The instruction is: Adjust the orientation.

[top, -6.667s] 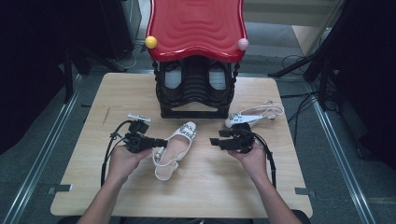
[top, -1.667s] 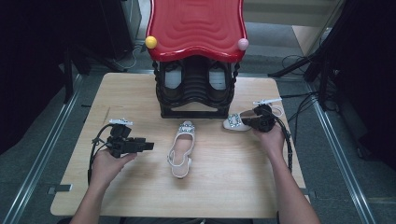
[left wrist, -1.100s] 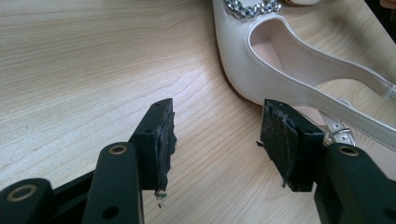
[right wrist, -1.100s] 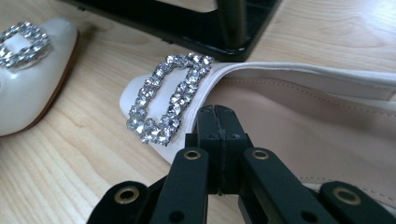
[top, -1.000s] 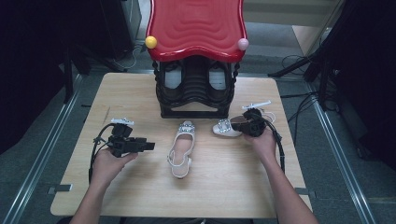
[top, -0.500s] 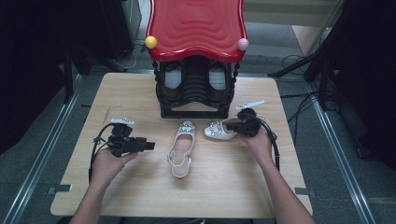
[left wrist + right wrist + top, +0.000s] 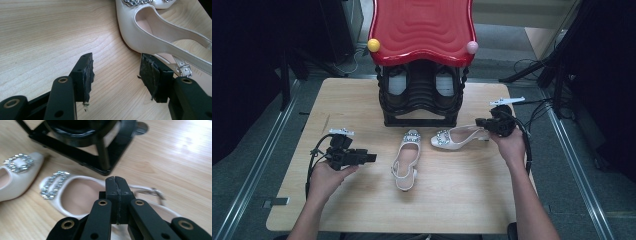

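While the right tool (image 7: 484, 122) pinches the heel side of one white sandal (image 7: 457, 139) lying before the black rack (image 7: 420, 97), arm stretched forward, the left tool (image 7: 369, 158) rests wide open beside the other sandal (image 7: 406, 159) mid-worktop (image 7: 362, 100).

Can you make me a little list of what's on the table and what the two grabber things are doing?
Table: light wooden table
Rack: black shoe rack with a red wavy top, at the far side
Shoe one: cream shoe with a sparkly buckle, lying free, toe toward the rack
Shoe two: second cream shoe, lying sideways, toe beside the first shoe's toe
Left gripper: fingers open, holding nothing, beside shoe one
Right gripper: fingers shut, over the heel end of shoe two
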Demonstrator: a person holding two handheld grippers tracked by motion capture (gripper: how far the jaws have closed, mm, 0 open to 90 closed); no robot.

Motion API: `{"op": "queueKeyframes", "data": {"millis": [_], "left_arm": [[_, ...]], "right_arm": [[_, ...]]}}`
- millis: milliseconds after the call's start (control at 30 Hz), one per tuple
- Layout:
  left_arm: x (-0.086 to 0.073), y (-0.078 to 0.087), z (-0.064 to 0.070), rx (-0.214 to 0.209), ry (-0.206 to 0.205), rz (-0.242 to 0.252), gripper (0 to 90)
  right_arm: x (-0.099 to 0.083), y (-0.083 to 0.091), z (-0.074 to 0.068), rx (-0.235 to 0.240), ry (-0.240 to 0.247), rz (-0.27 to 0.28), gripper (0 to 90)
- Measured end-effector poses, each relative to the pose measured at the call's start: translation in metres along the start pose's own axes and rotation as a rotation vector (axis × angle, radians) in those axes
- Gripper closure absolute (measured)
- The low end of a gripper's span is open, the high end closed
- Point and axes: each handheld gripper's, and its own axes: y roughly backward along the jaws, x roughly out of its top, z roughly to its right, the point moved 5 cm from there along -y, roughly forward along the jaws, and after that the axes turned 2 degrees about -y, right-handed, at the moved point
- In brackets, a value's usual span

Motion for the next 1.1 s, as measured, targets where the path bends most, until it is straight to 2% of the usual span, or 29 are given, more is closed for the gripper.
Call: {"op": "queueKeyframes", "data": {"millis": [67, 133, 267, 400, 633, 833, 1100], "left_arm": [[-0.002, 0.002, 0.0, 0.002, 0.003, 0.004, 44.7], [-0.003, 0.003, -0.001, 0.005, 0.006, 0.004, 44.7], [-0.004, 0.005, -0.002, 0.005, 0.009, 0.005, 44.7], [-0.004, 0.004, -0.001, 0.006, 0.007, 0.005, 44.7], [-0.001, 0.002, 0.003, -0.013, -0.016, 0.02, 44.6], [0.003, -0.002, 0.004, -0.024, -0.024, 0.012, 44.6], [0.01, -0.01, 0.007, -0.035, -0.045, -0.001, 44.7]], "right_arm": [[-0.001, 0.001, 0.007, 0.004, -0.014, 0.001, 90.0], [-0.004, -0.001, 0.014, 0.009, -0.022, -0.021, 90.0], [-0.018, -0.013, 0.02, 0.043, -0.004, -0.079, 90.0], [-0.021, -0.016, 0.015, 0.059, 0.031, -0.095, 90.0], [-0.031, -0.013, 0.007, 0.108, 0.011, -0.118, 90.0], [-0.037, -0.009, -0.002, 0.114, 0.032, -0.135, 90.0], [-0.046, -0.006, -0.017, 0.134, 0.034, -0.153, 90.0]]}}
